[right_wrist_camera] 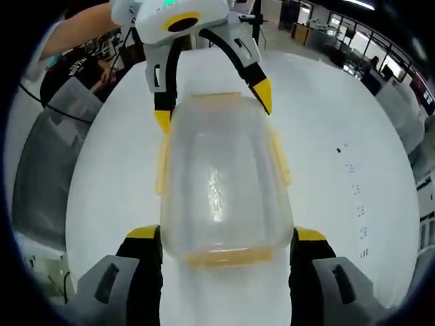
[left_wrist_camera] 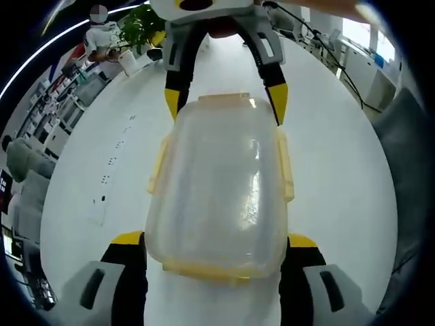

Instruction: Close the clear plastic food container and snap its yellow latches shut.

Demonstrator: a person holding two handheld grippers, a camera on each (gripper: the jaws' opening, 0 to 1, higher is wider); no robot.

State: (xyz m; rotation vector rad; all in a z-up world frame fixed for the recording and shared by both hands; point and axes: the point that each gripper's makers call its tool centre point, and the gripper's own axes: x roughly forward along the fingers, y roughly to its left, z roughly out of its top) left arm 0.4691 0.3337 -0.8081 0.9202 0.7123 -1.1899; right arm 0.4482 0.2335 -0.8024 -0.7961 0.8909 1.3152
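Container [left_wrist_camera: 221,190] on table [left_wrist_camera: 340,156], between facing claws.

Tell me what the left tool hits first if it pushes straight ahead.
Most likely the clear plastic food container with yellow latches, whose near end already sits between the left tool jaws. Beyond it stands the right tool, at the container's far end.

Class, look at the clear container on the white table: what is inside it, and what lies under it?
Through the clear lid no contents show; glare blurs parts of it. The container rests on the white table, so the table patch beneath is covered. Yellow latches line its edges.
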